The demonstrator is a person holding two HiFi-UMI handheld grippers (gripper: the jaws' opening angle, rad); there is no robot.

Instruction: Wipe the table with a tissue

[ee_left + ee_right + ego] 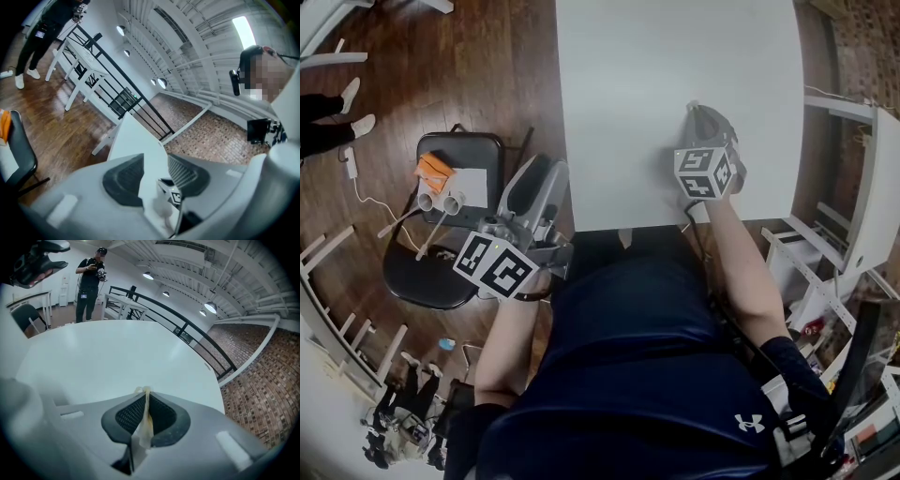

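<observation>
The tissue point(144, 427) is pinched in my right tool point(146, 395): a thin pale strip standing on edge between the dark ribbed pads, with a small tuft poking out past the tips; the jaws are drawn narrow, one pad pressing on each side of it; that tool is over the white tabletop point(666, 84), in its near right part, close to the front edge, and I cannot tell whether the tissue touches the surface; ahead of the jaws the tabletop runs out bare and pale; my left tool point(154, 160) has its jaws apart with nothing between them, only the tabletop's edge showing through the gap; from the head view it hangs off the tabletop, just beside the near left corner, above the wooden floor point(459, 66); further left stands a black chair point(431, 277), and beside it a dark seat carries an orange thing point(433, 171) and something white; beyond the far side of the tabletop, in the right gripper view, a person in dark clothes point(90, 280) stands holding something up in both hands.
</observation>
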